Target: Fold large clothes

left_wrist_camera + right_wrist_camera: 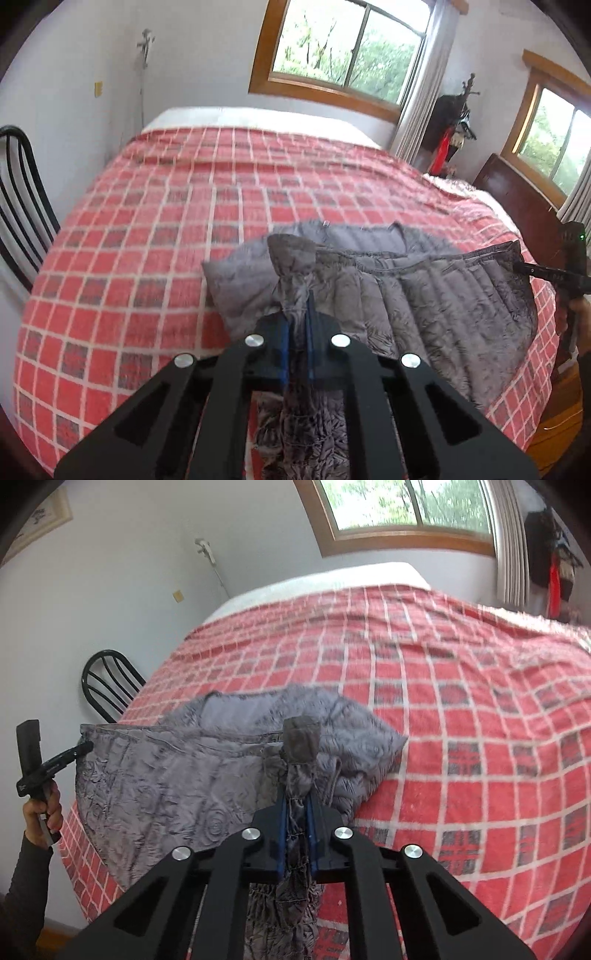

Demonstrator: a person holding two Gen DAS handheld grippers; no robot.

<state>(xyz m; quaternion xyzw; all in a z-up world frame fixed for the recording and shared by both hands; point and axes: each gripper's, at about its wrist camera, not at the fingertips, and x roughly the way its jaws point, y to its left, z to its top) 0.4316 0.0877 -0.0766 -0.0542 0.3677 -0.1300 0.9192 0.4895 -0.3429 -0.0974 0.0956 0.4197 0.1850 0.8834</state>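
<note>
Bedroom; bed (147, 240) under a red checked blanket, windows behind. Grey quilted garment (424, 295) lies at the near edge, its held hem stretched left to right between both grippers, the rest lying beyond them toward the far side. Left gripper (297, 317) clamps one bunched corner; right gripper (297, 805) clamps the other (cloth visibly wedged between each pair of jaws).
</note>
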